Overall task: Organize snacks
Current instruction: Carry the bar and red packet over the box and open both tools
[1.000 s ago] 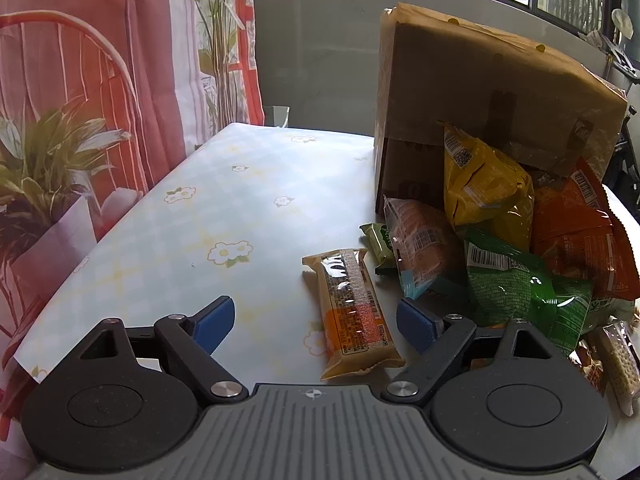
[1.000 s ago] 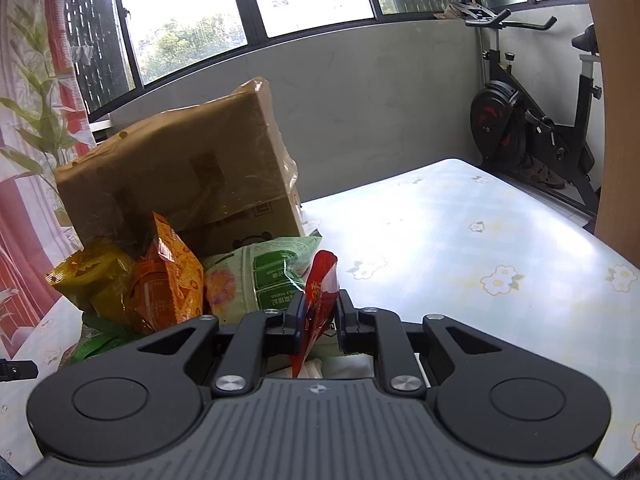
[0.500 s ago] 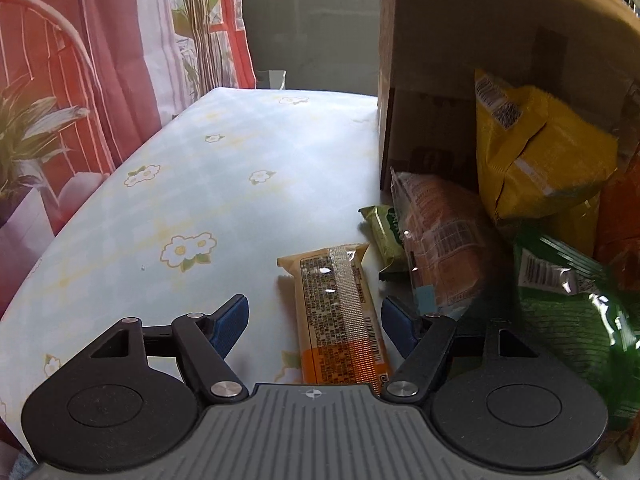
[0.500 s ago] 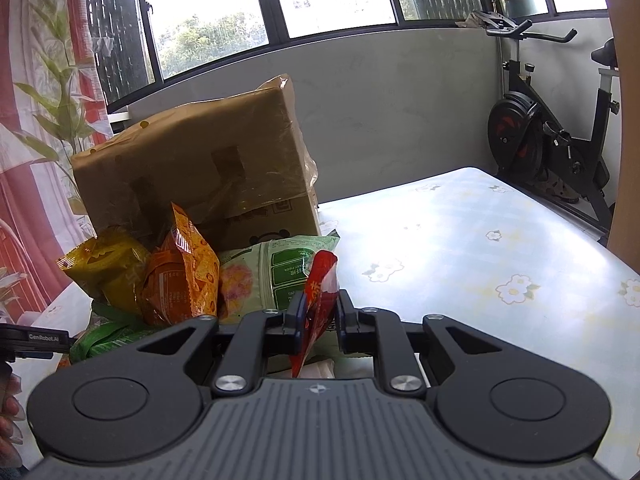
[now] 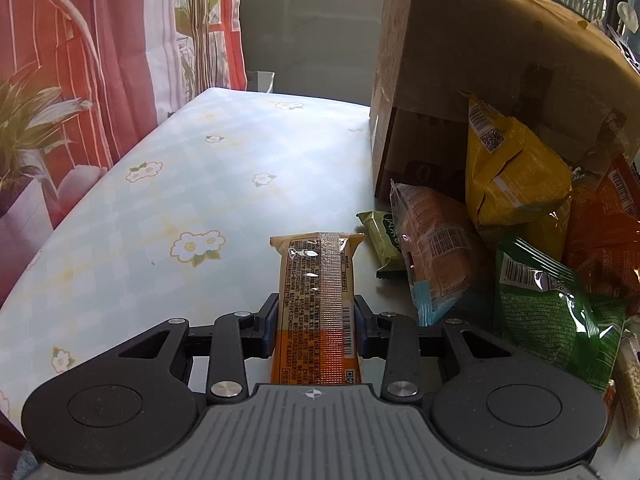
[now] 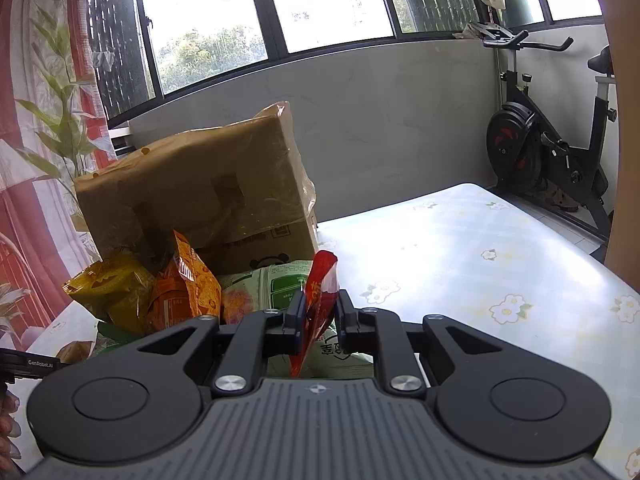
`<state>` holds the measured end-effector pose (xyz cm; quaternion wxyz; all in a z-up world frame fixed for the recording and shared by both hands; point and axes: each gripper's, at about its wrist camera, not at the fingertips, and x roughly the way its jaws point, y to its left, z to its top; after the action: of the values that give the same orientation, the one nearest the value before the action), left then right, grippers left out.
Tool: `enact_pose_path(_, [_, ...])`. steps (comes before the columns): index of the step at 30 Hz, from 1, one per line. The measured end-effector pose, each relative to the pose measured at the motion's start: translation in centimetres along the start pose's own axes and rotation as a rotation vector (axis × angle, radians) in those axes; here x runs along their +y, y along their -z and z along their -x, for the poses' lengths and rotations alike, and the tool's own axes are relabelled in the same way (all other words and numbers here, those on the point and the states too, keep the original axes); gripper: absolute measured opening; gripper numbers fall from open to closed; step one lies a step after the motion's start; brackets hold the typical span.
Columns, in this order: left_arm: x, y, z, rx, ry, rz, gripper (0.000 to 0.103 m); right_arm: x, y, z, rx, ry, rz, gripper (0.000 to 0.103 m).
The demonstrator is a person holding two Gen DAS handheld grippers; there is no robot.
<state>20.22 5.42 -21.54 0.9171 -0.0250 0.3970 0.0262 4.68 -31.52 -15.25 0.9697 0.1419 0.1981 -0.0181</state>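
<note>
My left gripper (image 5: 316, 324) is shut on a long yellow-and-orange snack bar (image 5: 318, 280), which points forward over the table. To its right lies a pile of snacks: a small green packet (image 5: 382, 240), a clear-wrapped brown pastry (image 5: 436, 248), a yellow bag (image 5: 512, 176), a green bag (image 5: 548, 312) and an orange bag (image 5: 604, 236). My right gripper (image 6: 319, 320) is shut on a red packet (image 6: 320, 300), held upright above a pale green bag (image 6: 280, 284). The yellow bag (image 6: 108, 292) and orange bag (image 6: 184, 292) show to its left.
A large cardboard box (image 5: 480, 80) stands behind the pile; it also shows in the right wrist view (image 6: 200, 192). The table has a flowered cloth (image 5: 180, 200). A red curtain (image 5: 80, 60) hangs left. An exercise bike (image 6: 548, 148) stands beyond the table's far right.
My left gripper has moved forward around the yellow-and-orange bar and closed on it. My right gripper still holds the red packet and has shifted only slightly.
</note>
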Motion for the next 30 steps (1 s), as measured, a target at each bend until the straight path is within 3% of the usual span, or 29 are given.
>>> enact_pose_path(6, [1.5,-2.6,3.7,-0.056,0.018,0.011,0.038,0.8,-2.3,0.5,-0.036,-0.029,0.024,0.016])
enact_pose_path(11, [1.4,-6.1,7.2,-0.164,0.006,-0.035,0.038,1.9,-5.4,-0.6,-0.054,-0.077,0.094,0.016])
enact_pose_path(16, [0.6,-9.5,9.4,-0.244,0.044,-0.023,0.038,3.5,-9.0,-2.3,-0.083,-0.135,0.152,0.016])
enact_pose_path(25, [-4.9,-15.7,9.2,-0.339,0.151,-0.081,0.038,6.5,-14.8,-7.1,-0.157,-0.224,0.18,0.016])
enact_pose_path(30, [-8.1,-19.4,7.2,-0.358,0.204,-0.102,0.038,6.9,-17.1,-11.8,-0.136,-0.232,0.172,0.016])
